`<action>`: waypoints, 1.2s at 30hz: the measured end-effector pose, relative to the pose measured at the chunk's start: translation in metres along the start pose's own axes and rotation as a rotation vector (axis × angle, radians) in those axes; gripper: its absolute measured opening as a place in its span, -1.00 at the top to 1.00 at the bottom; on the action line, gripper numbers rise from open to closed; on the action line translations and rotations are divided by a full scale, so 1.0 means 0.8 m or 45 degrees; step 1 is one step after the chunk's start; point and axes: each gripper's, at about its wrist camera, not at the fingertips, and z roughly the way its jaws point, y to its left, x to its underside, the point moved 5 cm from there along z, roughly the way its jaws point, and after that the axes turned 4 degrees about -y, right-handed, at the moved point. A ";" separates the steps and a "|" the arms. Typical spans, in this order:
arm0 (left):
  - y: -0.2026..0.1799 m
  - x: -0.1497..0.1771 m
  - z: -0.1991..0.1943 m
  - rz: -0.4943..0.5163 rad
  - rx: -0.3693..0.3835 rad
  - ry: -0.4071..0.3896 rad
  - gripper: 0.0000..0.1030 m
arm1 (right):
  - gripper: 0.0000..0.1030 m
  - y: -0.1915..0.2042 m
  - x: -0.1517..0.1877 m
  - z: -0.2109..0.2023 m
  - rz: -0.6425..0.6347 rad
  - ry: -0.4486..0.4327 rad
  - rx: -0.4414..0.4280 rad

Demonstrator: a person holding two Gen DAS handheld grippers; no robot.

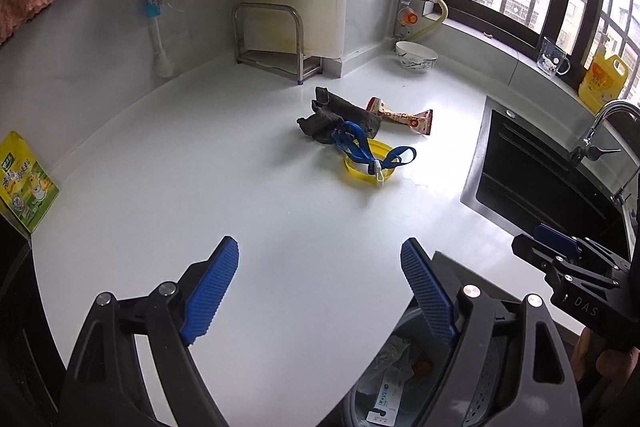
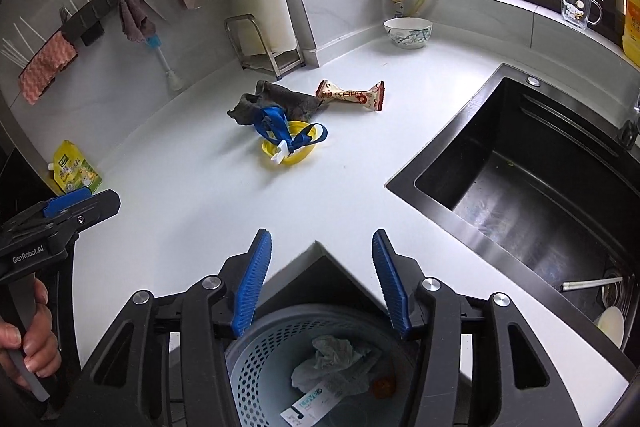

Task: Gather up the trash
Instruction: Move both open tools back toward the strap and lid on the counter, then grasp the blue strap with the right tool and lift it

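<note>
On the white counter (image 1: 240, 211) lie a dark grey rag (image 1: 340, 118) (image 2: 280, 101), a crumpled snack wrapper (image 1: 402, 115) (image 2: 354, 95), a yellow lid (image 1: 370, 163) (image 2: 290, 146) and a blue lanyard (image 1: 362, 147) (image 2: 286, 131) draped over the lid. A grey perforated bin (image 2: 280, 359) (image 1: 384, 387) with crumpled paper inside stands below the counter's front corner. My left gripper (image 1: 320, 291) is open and empty over the counter's near edge. My right gripper (image 2: 322, 287) is open and empty above the bin.
A black sink (image 2: 540, 195) (image 1: 540, 171) is at the right with a tap (image 1: 608, 131). A white bowl (image 2: 408, 31) (image 1: 416, 55), a metal rack (image 1: 276, 43), a yellow pouch (image 1: 26, 183) (image 2: 76, 169), a glass mug (image 1: 554, 58) and a yellow bottle (image 1: 602, 77) stand around the edges.
</note>
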 end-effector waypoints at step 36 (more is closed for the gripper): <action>0.070 -0.061 0.192 0.004 0.066 0.108 -0.59 | 0.38 0.070 -0.079 0.241 -0.332 0.060 0.167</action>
